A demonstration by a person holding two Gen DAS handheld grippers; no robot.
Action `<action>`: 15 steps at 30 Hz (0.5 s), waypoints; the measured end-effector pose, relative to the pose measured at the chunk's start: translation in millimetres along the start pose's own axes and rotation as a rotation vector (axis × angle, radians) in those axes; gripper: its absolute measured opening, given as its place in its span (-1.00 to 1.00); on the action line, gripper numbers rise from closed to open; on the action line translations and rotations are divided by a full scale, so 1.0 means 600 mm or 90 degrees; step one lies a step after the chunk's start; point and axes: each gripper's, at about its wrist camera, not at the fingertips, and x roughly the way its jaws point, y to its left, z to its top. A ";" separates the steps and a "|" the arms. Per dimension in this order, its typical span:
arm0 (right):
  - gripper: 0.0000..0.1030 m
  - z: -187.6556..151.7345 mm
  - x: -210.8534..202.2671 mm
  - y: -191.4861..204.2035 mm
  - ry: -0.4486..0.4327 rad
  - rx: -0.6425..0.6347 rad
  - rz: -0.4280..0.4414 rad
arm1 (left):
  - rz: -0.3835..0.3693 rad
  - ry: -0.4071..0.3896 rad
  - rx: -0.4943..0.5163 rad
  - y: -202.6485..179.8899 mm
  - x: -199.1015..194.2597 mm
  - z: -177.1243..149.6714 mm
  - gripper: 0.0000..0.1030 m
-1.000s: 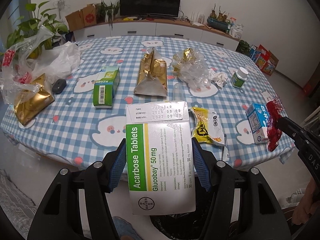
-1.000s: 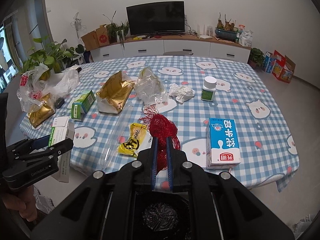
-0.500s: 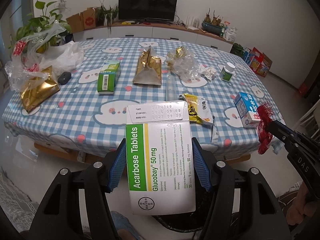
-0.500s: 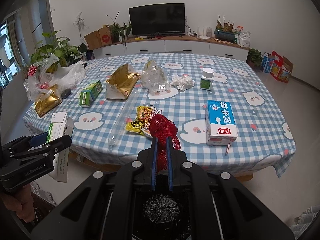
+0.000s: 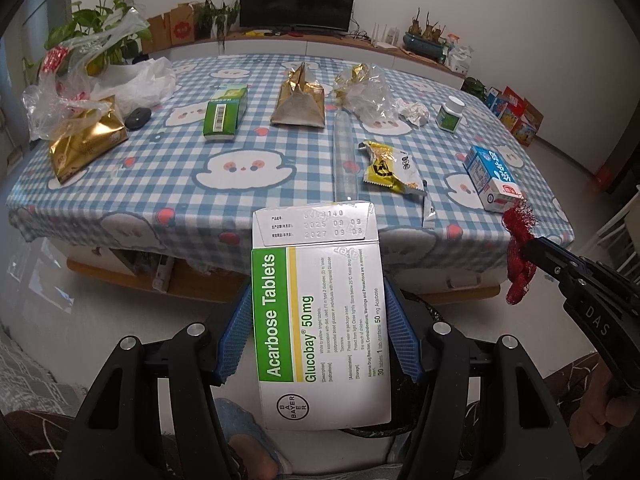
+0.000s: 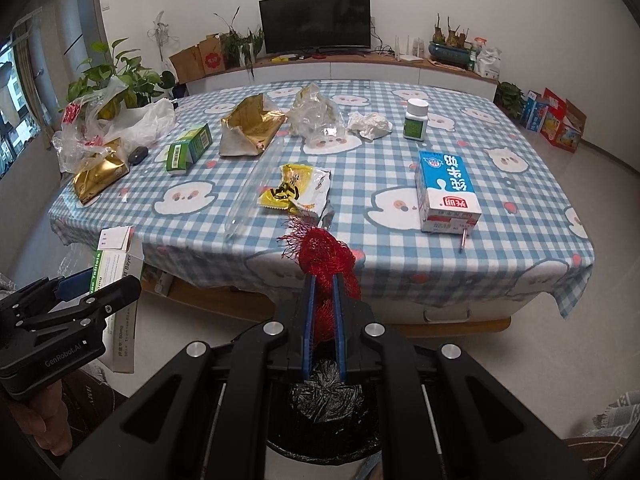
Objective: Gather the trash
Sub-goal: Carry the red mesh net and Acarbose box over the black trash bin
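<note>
My left gripper (image 5: 318,332) is shut on a white and green tablet box (image 5: 320,320), its blue pads pressed on the box's two sides. The same box (image 6: 118,276) shows at the left of the right wrist view, off the table's near edge. My right gripper (image 6: 323,280) is shut on a bunch of red mesh netting (image 6: 326,258), also seen as red netting (image 5: 520,252) at the right of the left wrist view. Below both grippers stands a bin lined with a black bag (image 6: 326,396), mostly hidden by the gripper bodies.
The checked tablecloth (image 6: 380,216) still carries a milk carton (image 6: 446,190), a yellow snack wrapper (image 6: 294,188), a clear plastic tube (image 6: 256,188), a green box (image 6: 188,150), gold foil bags (image 6: 250,130), crumpled plastic (image 6: 316,116), a pill bottle (image 6: 415,120) and plastic bags (image 6: 116,120).
Both grippers have drawn back from the table and sunk lower, each keeping its hold. The table looks smaller and farther, and more of the floor and black bin shows beneath.
</note>
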 end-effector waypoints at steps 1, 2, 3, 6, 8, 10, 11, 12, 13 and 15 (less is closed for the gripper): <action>-0.85 -0.005 0.000 0.003 0.002 -0.002 -0.001 | 0.002 0.000 0.001 0.001 0.001 -0.007 0.17; -0.85 -0.010 0.001 0.005 0.004 -0.002 -0.001 | 0.004 0.004 -0.001 0.001 0.004 -0.013 0.17; -0.85 -0.015 0.003 0.007 0.007 -0.001 0.000 | 0.002 0.011 -0.005 0.003 0.007 -0.019 0.17; -0.85 -0.031 0.008 0.012 0.015 0.001 0.001 | 0.006 0.019 -0.009 0.007 0.013 -0.037 0.17; -0.85 -0.039 0.011 0.016 0.022 0.001 0.002 | 0.004 0.019 -0.011 0.009 0.015 -0.046 0.17; -0.85 -0.048 0.016 0.020 0.029 0.000 0.001 | 0.010 0.020 -0.011 0.014 0.020 -0.058 0.17; -0.85 -0.053 0.017 0.021 0.030 0.001 0.002 | 0.017 0.029 -0.011 0.016 0.024 -0.065 0.17; -0.85 -0.057 0.019 0.022 0.031 0.003 0.003 | 0.019 0.036 -0.014 0.020 0.029 -0.071 0.17; -0.85 -0.062 0.022 0.023 0.035 0.004 0.004 | 0.017 0.039 -0.017 0.022 0.031 -0.076 0.17; -0.85 -0.071 0.027 0.027 0.040 0.000 0.002 | 0.019 0.041 -0.017 0.026 0.035 -0.084 0.17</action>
